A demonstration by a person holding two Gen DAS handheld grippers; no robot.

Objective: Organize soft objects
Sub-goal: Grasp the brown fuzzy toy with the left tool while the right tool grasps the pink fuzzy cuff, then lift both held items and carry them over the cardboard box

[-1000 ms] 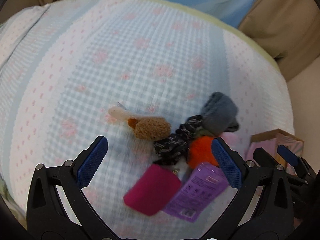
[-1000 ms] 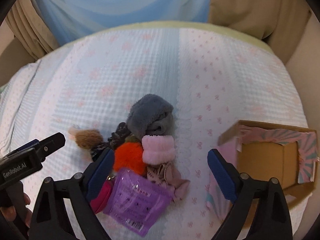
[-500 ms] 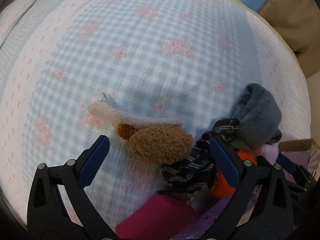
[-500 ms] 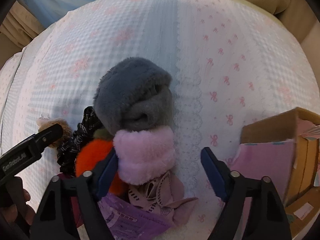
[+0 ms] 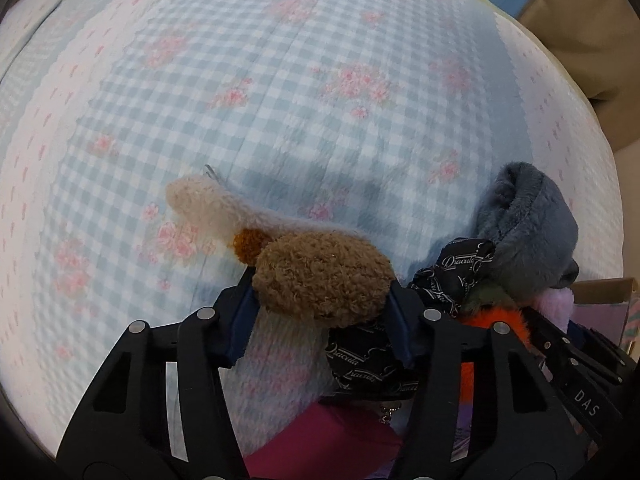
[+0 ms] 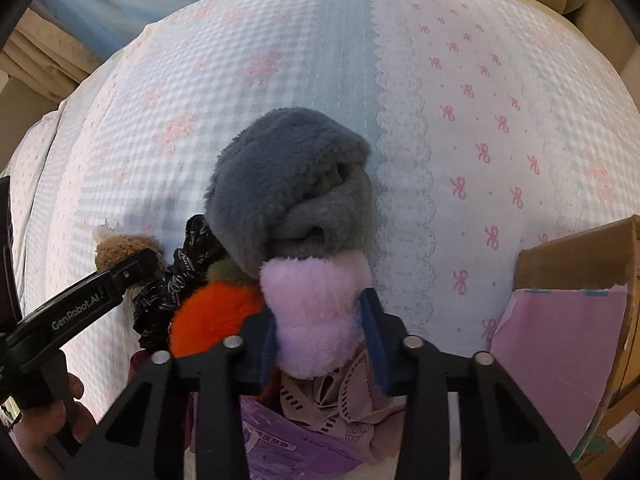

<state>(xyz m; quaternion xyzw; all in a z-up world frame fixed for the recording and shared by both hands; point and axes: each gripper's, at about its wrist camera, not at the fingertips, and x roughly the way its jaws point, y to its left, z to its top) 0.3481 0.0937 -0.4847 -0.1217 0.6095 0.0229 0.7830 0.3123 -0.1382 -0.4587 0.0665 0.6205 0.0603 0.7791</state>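
While both jaws have just been closing, the left gripper [image 5: 320,300] squeezes the brown plush [image 5: 322,278] and the right gripper [image 6: 320,336] the pink puff [image 6: 316,316], both on the bedspread [image 5: 280,100]; light, squashy, probably best pinched mid-body.

soft pile [image 6: 288,184] on bedspread [image 6: 460,120], box [image 6: 576,264] right
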